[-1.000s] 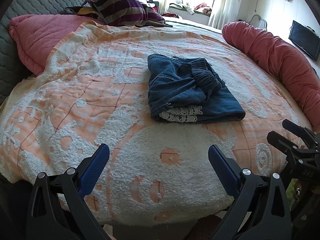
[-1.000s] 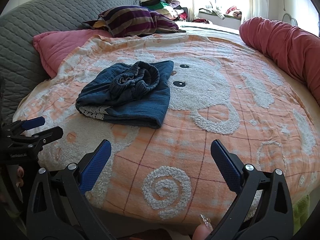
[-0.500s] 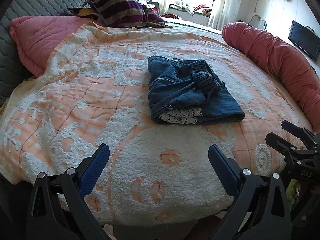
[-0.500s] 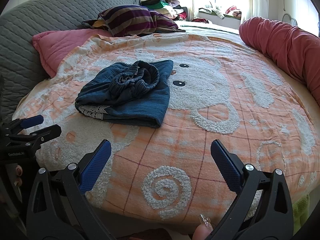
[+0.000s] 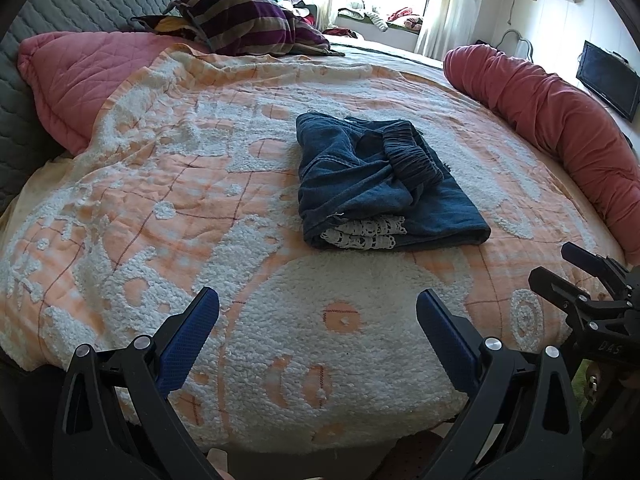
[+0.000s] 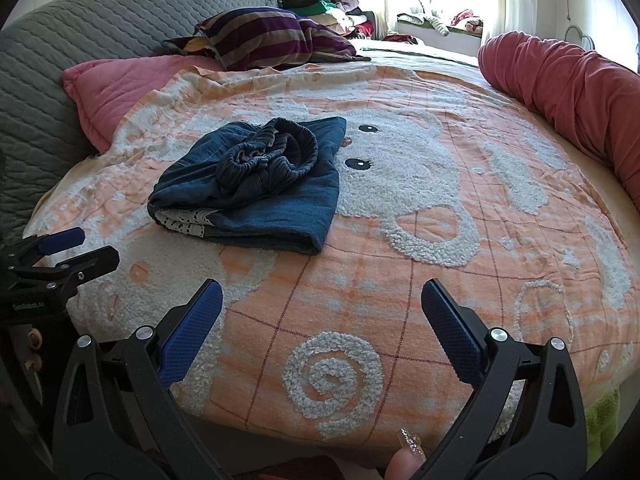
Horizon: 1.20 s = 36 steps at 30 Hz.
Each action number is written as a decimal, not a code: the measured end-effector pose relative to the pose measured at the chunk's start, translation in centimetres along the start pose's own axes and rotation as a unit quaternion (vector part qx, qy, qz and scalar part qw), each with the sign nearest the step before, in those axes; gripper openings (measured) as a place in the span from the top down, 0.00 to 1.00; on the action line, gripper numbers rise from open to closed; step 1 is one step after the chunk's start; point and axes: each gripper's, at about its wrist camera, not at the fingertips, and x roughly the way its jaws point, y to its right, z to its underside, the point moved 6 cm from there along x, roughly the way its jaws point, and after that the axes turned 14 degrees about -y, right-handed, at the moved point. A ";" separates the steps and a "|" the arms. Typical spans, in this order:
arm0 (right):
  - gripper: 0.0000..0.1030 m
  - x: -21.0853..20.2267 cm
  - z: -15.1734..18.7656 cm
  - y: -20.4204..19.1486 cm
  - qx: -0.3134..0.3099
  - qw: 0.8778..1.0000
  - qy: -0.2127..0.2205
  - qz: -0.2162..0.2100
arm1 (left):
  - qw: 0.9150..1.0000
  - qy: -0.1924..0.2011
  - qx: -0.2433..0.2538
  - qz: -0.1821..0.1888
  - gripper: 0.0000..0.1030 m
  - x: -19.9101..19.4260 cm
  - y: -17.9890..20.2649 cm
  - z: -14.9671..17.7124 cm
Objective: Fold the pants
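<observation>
Striped pillow [image 5: 248, 26] tops the orange blanket [image 5: 160, 184] (red bolster [image 5: 560, 128] alongside).

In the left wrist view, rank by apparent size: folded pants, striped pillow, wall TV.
1. folded pants
2. striped pillow, though it lies farther back, so this order is unsure
3. wall TV, clearly smallest

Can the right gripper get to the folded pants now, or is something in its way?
Probably yes. The right gripper is open and empty, and only bare blanket lies between it and the folded pants. The left gripper hangs off to the side, out of that path.
</observation>
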 end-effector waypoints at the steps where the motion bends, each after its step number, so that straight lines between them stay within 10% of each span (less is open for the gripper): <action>1: 0.09 0.0 0.0 0.1 0.000 1.000 0.000 0.000 | 1.000 0.000 0.000 0.000 0.04 0.0 0.0 0.0; 21: 0.09 0.4 0.0 0.6 0.003 1.000 -0.009 0.006 | 1.000 -0.016 -0.005 -0.023 0.04 0.6 -0.9 -0.2; 27: 0.09 0.3 -1.1 2.2 0.018 1.000 -0.010 0.012 | 1.000 0.004 -0.013 0.026 0.04 -0.4 -2.7 -1.2; 36: 0.09 0.1 -5.4 16.0 0.141 0.988 -0.004 0.057 | 0.990 -0.024 -0.087 -0.109 0.04 2.8 -15.5 -8.0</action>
